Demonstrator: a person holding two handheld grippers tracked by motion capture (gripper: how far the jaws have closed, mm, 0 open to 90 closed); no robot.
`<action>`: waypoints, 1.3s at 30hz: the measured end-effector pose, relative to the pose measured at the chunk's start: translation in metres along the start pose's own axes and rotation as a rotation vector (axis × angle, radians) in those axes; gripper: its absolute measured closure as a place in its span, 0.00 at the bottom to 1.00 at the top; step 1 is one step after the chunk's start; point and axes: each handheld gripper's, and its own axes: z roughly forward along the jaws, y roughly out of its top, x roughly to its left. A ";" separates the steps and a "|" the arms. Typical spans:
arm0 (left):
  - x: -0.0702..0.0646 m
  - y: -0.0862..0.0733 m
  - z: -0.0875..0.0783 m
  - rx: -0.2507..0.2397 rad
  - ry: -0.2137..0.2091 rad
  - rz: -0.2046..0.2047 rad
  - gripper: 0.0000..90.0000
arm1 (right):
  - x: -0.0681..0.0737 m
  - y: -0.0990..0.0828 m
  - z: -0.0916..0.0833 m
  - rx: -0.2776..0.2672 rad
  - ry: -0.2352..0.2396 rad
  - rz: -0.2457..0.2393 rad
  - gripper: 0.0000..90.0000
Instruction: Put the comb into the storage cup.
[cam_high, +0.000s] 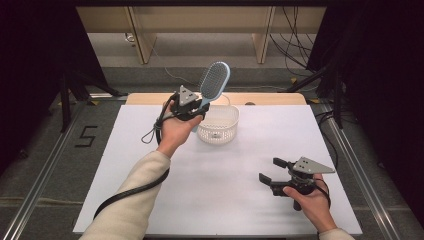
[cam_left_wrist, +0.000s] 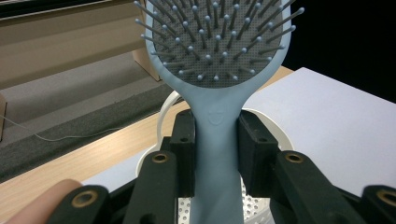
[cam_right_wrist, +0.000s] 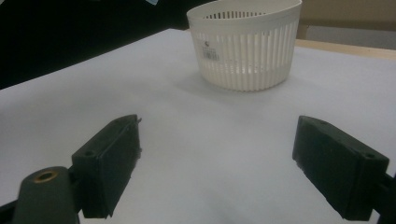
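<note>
the left gripper (cam_high: 197, 107) pinches the handle of a light blue hairbrush (cam_high: 214, 81), holding it upright over the near rim of the white basket (cam_high: 222, 131) on the worktop (cam_high: 225, 190). the right gripper (cam_high: 272, 170) rests well apart, its jaws spread, nothing between them.

Hairbrush (cam_high: 215, 80) above basket (cam_high: 218, 125) (table (cam_high: 225, 175) rear).
</note>
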 end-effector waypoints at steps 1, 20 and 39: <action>0.000 0.000 0.000 0.001 0.000 0.002 0.78 | 0.000 0.000 0.000 0.000 0.000 0.000 0.18; 0.000 0.006 0.006 0.000 -0.001 0.003 0.78 | 0.000 0.000 0.000 -0.003 0.001 0.001 0.18; 0.000 0.008 0.011 -0.004 0.000 0.010 0.78 | 0.000 0.000 0.000 -0.004 0.003 0.004 0.18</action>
